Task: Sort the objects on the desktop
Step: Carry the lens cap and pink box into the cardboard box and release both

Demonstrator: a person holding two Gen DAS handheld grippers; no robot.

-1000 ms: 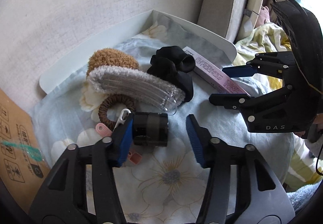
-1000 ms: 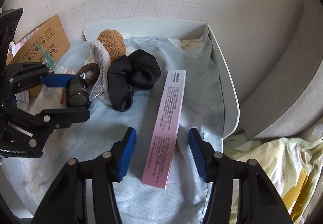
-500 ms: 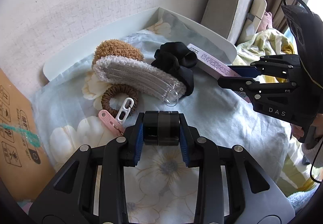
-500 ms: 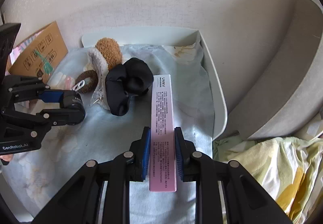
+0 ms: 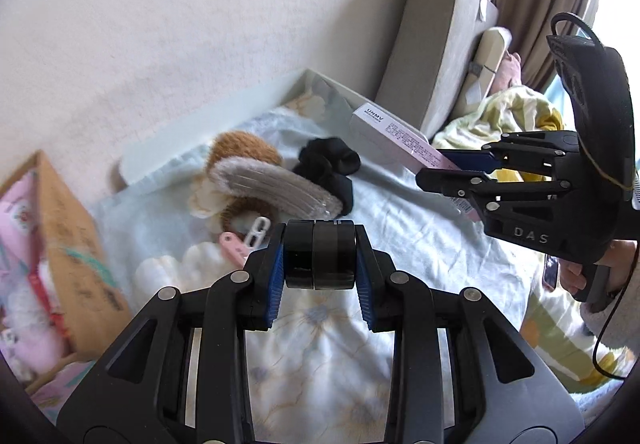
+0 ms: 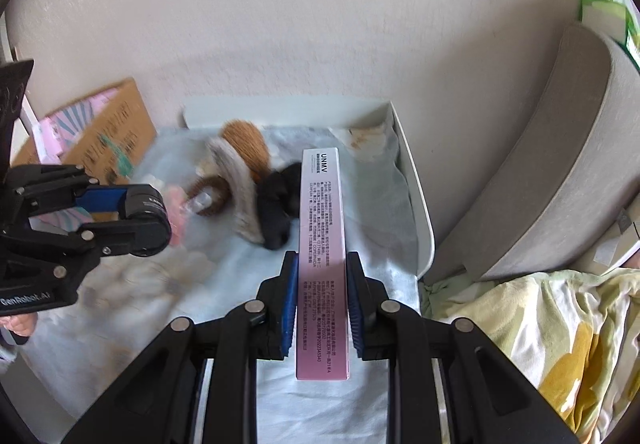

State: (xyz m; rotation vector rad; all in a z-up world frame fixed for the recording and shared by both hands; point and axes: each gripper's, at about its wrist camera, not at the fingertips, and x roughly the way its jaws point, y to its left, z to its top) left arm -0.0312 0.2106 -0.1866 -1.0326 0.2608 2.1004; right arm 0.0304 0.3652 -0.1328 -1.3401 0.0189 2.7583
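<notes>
My left gripper [image 5: 320, 264] is shut on a short black cylinder [image 5: 320, 260] and holds it above the flowered cloth; it also shows in the right wrist view [image 6: 146, 218]. My right gripper [image 6: 322, 304] is shut on a long pink box [image 6: 322, 244] marked UNMV and holds it lifted, pointing at the wall; the box also shows in the left wrist view [image 5: 400, 136]. On the cloth lie a black scrunchie [image 5: 330, 168], a grey fuzzy hair clip [image 5: 276, 182], a brown fuzzy piece [image 5: 244, 148], a brown hair tie [image 5: 240, 210] and pink and white clips [image 5: 240, 242].
A white tray [image 6: 420, 220] lined with pale blue cloth holds the items, against a white wall. A cardboard box [image 5: 64, 244] with pink packs stands at the left. A grey cushion [image 6: 560, 164] and a yellow flowered blanket [image 6: 560, 324] are on the right.
Both grippers have risen from the cloth with their loads. A second ago both were open, the cylinder and pink box lying between their fingers; they then shut on them.
</notes>
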